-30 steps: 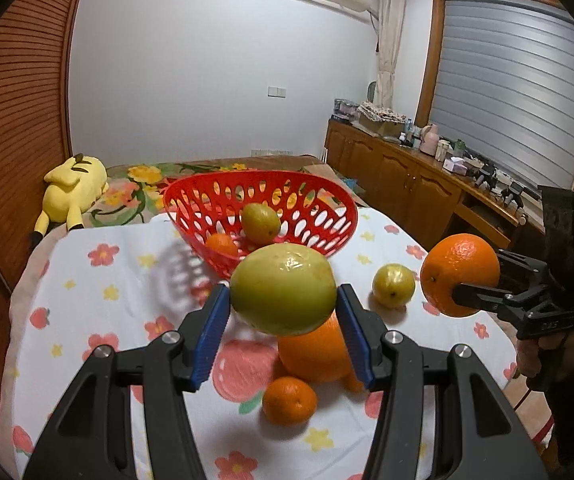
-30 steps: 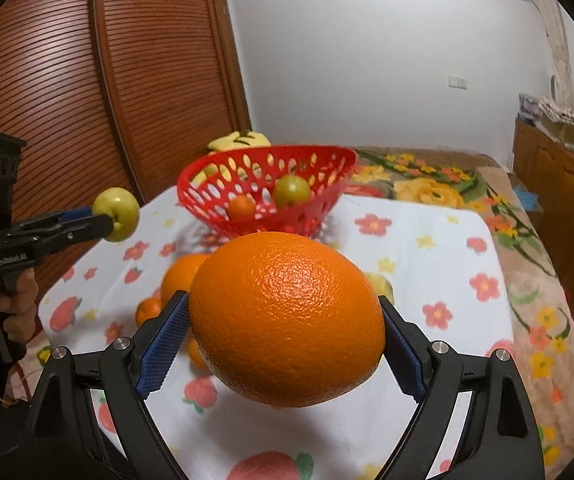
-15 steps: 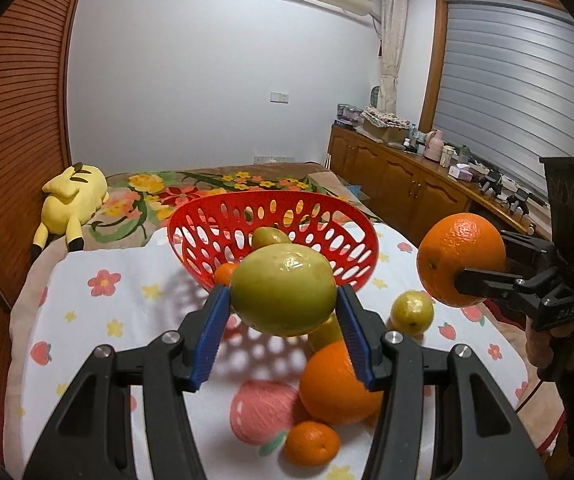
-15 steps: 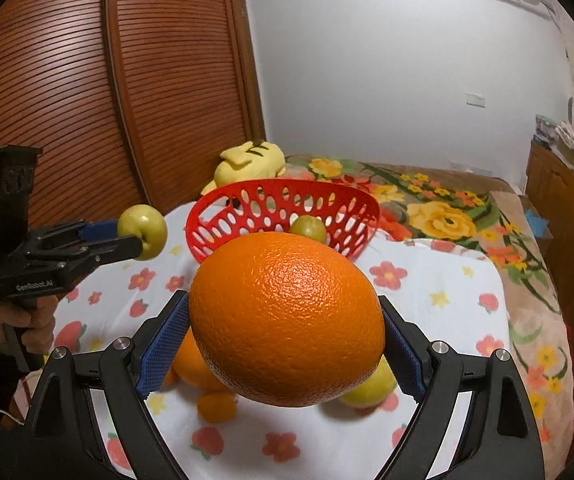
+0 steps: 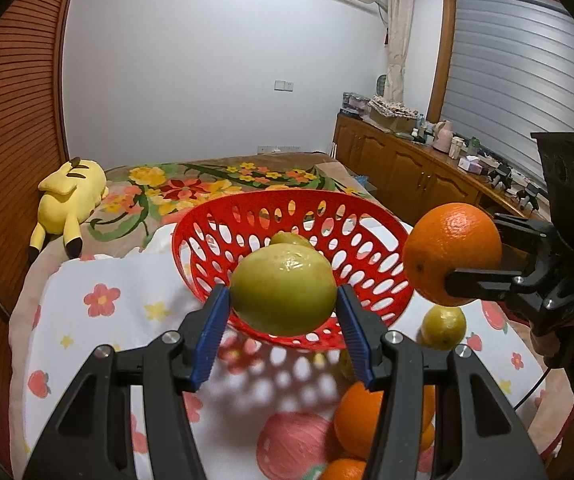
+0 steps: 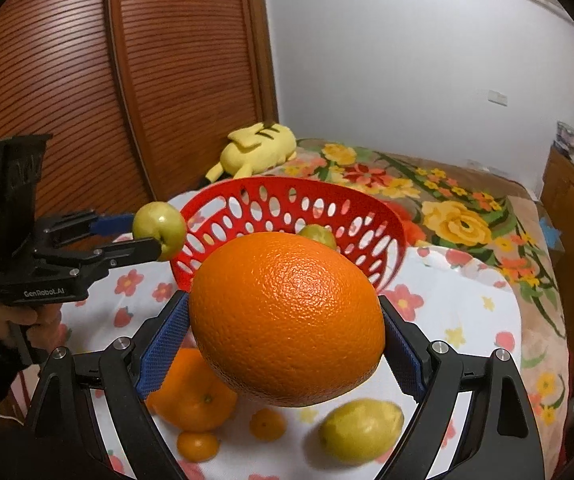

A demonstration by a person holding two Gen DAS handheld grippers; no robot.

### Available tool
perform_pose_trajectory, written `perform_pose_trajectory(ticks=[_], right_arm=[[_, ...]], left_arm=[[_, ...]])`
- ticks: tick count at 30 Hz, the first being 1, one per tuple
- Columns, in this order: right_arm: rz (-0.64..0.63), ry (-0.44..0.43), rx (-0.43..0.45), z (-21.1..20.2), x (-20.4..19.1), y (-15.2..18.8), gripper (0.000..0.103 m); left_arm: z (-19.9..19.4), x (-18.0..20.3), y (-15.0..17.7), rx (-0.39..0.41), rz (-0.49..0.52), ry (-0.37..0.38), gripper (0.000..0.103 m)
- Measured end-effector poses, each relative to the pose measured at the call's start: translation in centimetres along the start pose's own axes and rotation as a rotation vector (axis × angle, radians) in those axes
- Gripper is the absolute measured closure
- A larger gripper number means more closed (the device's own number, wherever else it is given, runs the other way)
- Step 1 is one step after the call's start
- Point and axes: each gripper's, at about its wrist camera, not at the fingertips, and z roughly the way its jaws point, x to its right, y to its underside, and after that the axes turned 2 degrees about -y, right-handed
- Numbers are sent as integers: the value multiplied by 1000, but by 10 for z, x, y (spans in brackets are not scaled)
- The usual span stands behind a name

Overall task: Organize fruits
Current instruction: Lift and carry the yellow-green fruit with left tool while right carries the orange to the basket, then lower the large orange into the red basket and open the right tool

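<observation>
My left gripper (image 5: 283, 300) is shut on a green apple (image 5: 283, 290), held in the air just before the near rim of the red basket (image 5: 223, 236). My right gripper (image 6: 287, 324) is shut on a big orange (image 6: 287, 320), held above the table to the right of the basket (image 6: 371, 216). Each gripper shows in the other's view: the right with the orange (image 5: 453, 252), the left with the apple (image 6: 160, 230). A green fruit (image 5: 289, 239) lies in the basket. A lemon (image 6: 361, 428), an orange (image 6: 191, 392) and small tangerines (image 6: 267, 424) lie on the cloth.
The table has a white flowered cloth (image 5: 99, 304). Behind it is a bed with a floral cover and a yellow plush toy (image 5: 73, 196). A wooden slatted wardrobe (image 6: 127, 80) stands on the left, a wooden sideboard (image 5: 407, 168) on the right.
Both grippers have risen and moved forward toward the basket, still holding their fruit. The basket looms larger and the loose fruit has dropped lower in both views.
</observation>
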Motion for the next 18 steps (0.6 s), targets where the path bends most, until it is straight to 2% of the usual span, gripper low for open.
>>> perform_pose_trajectory(ticks=[18], right_arm=[[-144, -24, -234, 72, 2, -27, 13]], left_arm=[[42, -19, -8, -60, -2, 2, 50]])
